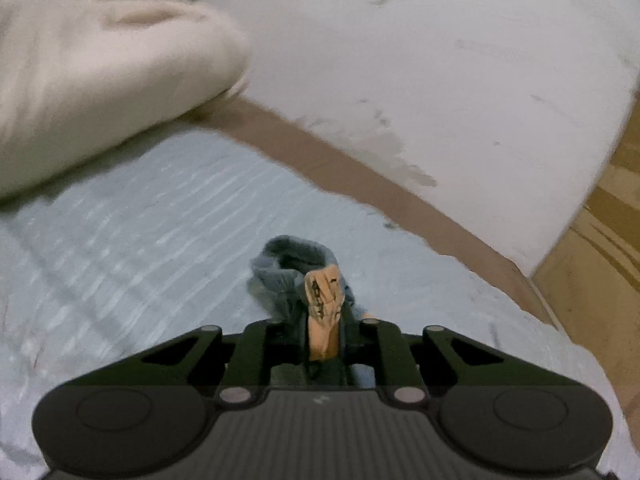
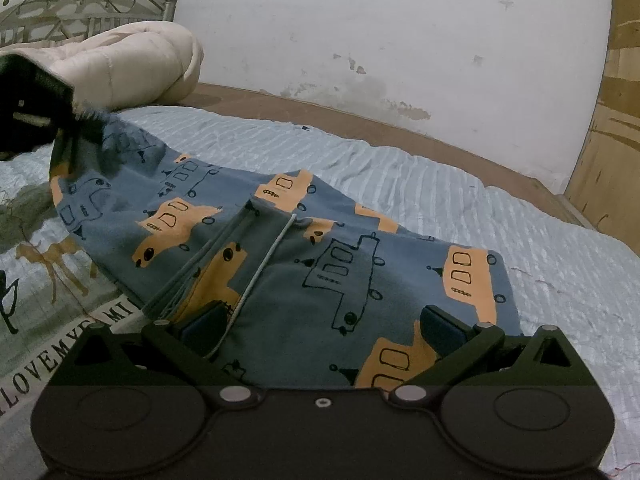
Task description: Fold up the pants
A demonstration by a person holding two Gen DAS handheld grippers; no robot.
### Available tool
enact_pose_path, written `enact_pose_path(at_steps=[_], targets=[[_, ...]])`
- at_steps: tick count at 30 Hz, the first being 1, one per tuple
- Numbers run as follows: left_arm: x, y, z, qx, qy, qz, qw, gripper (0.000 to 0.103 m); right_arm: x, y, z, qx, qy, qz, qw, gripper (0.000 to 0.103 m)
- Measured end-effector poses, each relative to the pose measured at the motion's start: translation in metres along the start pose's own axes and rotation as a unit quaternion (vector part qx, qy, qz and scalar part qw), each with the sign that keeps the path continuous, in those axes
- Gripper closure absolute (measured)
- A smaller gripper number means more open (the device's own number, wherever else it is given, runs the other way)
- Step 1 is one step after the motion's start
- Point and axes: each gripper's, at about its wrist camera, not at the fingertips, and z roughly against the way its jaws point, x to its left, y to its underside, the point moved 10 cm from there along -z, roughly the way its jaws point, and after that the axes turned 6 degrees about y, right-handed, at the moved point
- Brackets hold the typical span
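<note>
So the pants (image 2: pixel 304 264) are lying across the bed (image 2: pixel 420 176), blue knit stuff with orange bus prints, and one end is getting lifted off the sheet at the far left of the right wrist view. That end is pinched in the left claw (image 1: pixel 320 300), which is squeezed narrow on a bunched fold of the fabric. You can see the crumpled cloth poking out past the tips. The right claw (image 2: pixel 324 320) is sitting wide, hovering low over the near part of the pants with cloth between its fingers, but the pads aren't pressing on anything.

Handling-wise I'm guessing this is light, floppy jersey. It's sagging in a curve from the lifted end down to the bed, so it's not holding any shape on its own. Not fragile, not slippery, but it's going to bunch and drag if only one corner is moving. The drawstring (image 2: pixel 264 264) is trailing loose, so I'd avoid grabbing that. Best bet is taking hold at the hem or waistband edge, pinching through both layers.
</note>
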Motion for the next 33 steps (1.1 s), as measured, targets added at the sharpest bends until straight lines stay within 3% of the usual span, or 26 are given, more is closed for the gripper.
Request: enact_pose_path(at_steps=[8, 19, 23, 27, 33], targets=[[-0.099, -0.006, 0.010, -0.001, 0.067, -0.127, 0.9896, 0.088, -0.022, -0.011, 0.014, -0.024, -0.003, -0.055, 0.998, 0.001], [-0.202, 0.035, 0.008, 0.047, 0.141, -0.223, 0.9635, 0.088, -0.086, -0.011, 0.039, -0.044, 0.045, -0.072, 0.995, 0.001], [-0.237, 0.062, 0.009, 0.065, 0.168, -0.262, 0.9481, 0.088, -0.112, -0.003, 0.046, -0.041, 0.075, -0.066, 0.994, 0.001], [-0.266, 0.097, 0.013, 0.077, 0.187, -0.321, 0.9252, 0.088, -0.139, 0.011, 0.051, -0.028, 0.101, -0.076, 0.992, 0.001], [-0.285, 0.151, 0.002, 0.118, 0.188, -0.378, 0.8987, 0.087, -0.166, 0.035, 0.054, -0.007, 0.122, -0.102, 0.987, 0.001]])
